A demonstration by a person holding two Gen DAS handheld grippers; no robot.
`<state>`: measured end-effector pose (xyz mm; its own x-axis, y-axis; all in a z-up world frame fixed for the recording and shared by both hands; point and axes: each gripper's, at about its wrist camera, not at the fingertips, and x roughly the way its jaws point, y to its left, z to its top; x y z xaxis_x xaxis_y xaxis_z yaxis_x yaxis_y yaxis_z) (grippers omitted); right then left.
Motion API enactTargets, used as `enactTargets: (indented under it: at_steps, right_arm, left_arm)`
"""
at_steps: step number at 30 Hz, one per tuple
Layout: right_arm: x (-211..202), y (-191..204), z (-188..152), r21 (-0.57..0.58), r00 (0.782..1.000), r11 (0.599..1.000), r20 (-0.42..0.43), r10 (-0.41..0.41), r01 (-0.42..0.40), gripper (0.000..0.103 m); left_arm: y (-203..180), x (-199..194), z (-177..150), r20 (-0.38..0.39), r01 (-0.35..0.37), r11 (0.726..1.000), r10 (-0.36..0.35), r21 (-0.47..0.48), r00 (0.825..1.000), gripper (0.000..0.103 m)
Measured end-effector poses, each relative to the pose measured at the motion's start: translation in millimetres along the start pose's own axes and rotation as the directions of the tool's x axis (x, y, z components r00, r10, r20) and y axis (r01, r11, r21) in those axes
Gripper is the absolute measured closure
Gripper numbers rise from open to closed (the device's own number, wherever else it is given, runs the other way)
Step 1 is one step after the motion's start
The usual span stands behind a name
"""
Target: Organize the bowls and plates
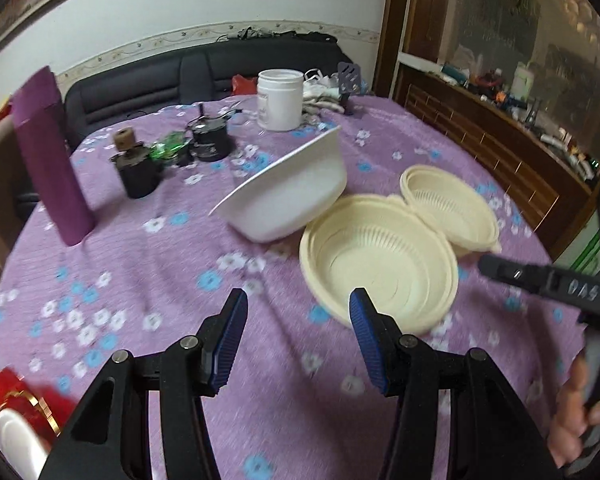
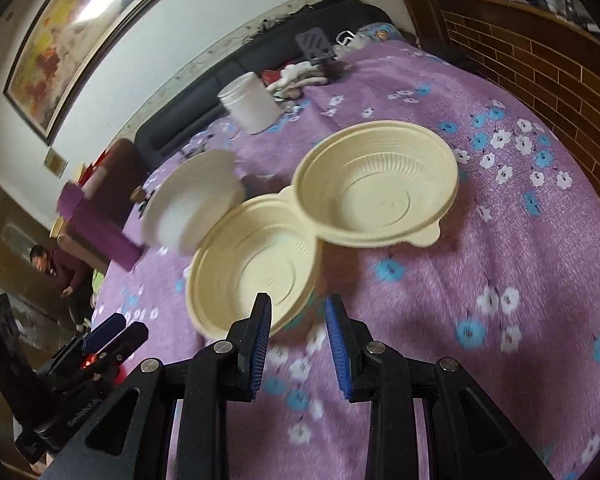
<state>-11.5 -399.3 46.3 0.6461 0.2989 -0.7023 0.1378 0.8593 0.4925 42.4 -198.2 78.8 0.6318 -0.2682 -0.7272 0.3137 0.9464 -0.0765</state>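
Nearest us, our left gripper (image 1: 298, 308) and right gripper (image 2: 298, 316) hang spread and empty before the near cream bowl (image 1: 380, 260), which looks light, thin and flexible, best pinched at its rim, the white bowl (image 1: 288, 188) tilted behind it.

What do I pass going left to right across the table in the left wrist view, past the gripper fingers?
Purple cylinder → dark jar with the cork stopper → black round device → tilted white bowl → near cream bowl → far cream bowl.
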Motion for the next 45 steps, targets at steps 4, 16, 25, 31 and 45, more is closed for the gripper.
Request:
enactTargets:
  at_steps: [4,16,25,31,45]
  right_arm:
    - [13.8,-5.3,0.1,0.012,1.0,1.0,0.024,-0.009,0.008,0.073]
    - [42.4,-7.5,0.9,-0.038,1.0,0.999,0.027,-0.006,0.007,0.073]
    - [40.8,5.1,-6.6,-0.123,0.997,0.991,0.054,-0.048,0.055,0.084]
    - [34.8,8.8,-10.0,-0.161,0.998,0.987,0.055,0.006,0.003,0.084]
    - [37.0,50.6,-34.6,-0.306,0.979,0.93,-0.071,0.193,-0.205,0.083]
  left_arm:
    - [-2.7,17.7,5.5,0.009,-0.01,1.0,0.01,0.016,1.0,0.051]
    - [-8.8,69.4,5.0,-0.054,0.023,0.999,-0.021,0.038,0.998,0.058]
    - [-10.3,63.6,-0.2,-0.029,0.032,0.998,-0.03,0.055,0.999,0.081]
    - [-10.0,43.6,-8.4,-0.006,-0.031,0.997,0.032,0.075,0.999,0.081]
    - [26.2,-15.2,-53.9,-0.03,-0.116,0.993,0.115,-0.026,0.993,0.081]
